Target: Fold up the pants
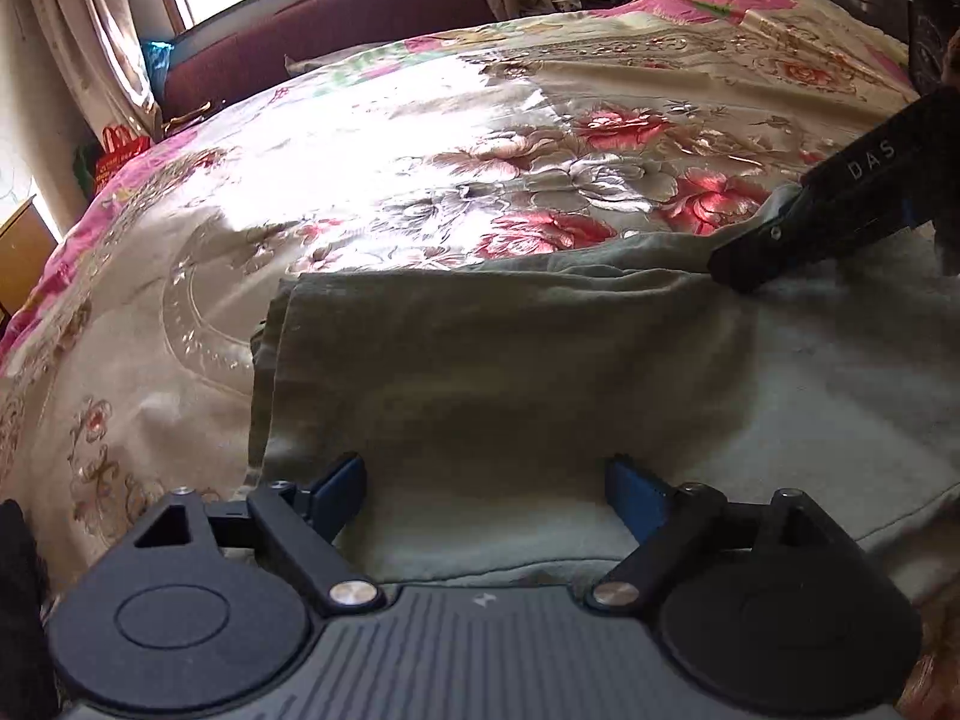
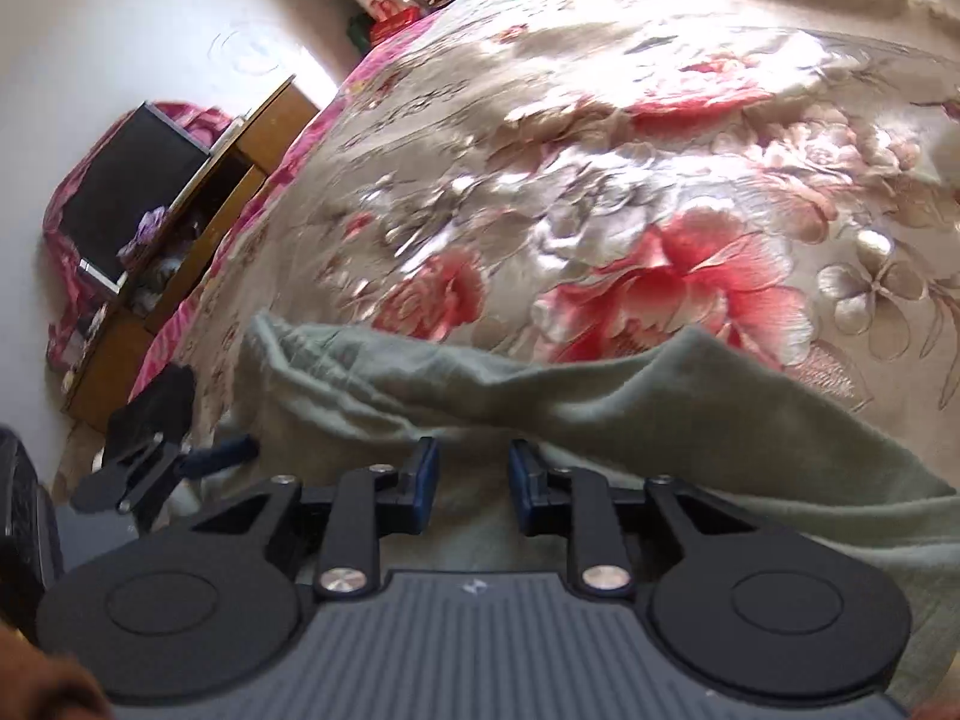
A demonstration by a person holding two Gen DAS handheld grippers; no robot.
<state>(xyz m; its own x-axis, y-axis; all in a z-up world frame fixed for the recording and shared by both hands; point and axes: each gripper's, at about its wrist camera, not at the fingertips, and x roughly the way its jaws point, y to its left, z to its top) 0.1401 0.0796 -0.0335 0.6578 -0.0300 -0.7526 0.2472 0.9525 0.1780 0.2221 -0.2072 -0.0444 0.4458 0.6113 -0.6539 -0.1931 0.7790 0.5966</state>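
Grey-green pants [image 1: 510, 372] lie on a floral bedspread [image 1: 420, 138], with a folded edge at their left side. My left gripper [image 1: 486, 495] is open and hovers low over the near part of the pants, holding nothing. My right gripper shows in the left wrist view [image 1: 750, 264] as a black arm resting on the pants' far edge at the right. In the right wrist view my right gripper [image 2: 468, 489] has its jaws partly open, just above a rumpled fold of the pants [image 2: 600, 396]. The left gripper's fingers [image 2: 216, 456] show at the left there.
The bed's maroon headboard [image 1: 336, 30] and a window lie beyond the bedspread. A wooden cabinet [image 2: 198, 228] with a dark screen [image 2: 132, 186] stands past the bed's left edge. Red bags [image 1: 120, 150] sit by the curtain.
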